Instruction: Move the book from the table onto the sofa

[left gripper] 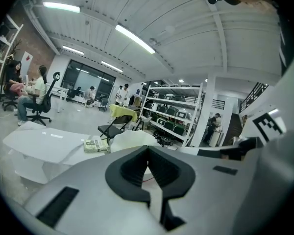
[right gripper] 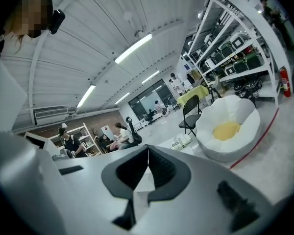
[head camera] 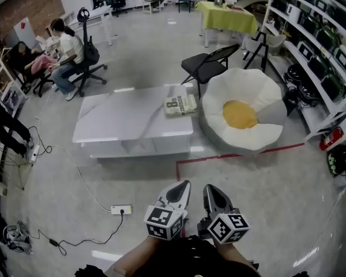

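Head view, as I log it: white table [head camera: 121, 120], far left. Egg-shaped sofa [head camera: 242, 117], just right of the table. Book [head camera: 180, 105], flat on the table's right end, beside the sofa. Left gripper [head camera: 183, 184] and right gripper [head camera: 211, 189], near, side by side; jaws pressed together, both empty.

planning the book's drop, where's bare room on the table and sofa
The sofa is bare all over, yellow centre included. The table top is free everywhere left of the book, which lies at its far corner beside the sofa. Crowded: a folding chair stands behind the gap between them, and shelves flank the sofa's far side.
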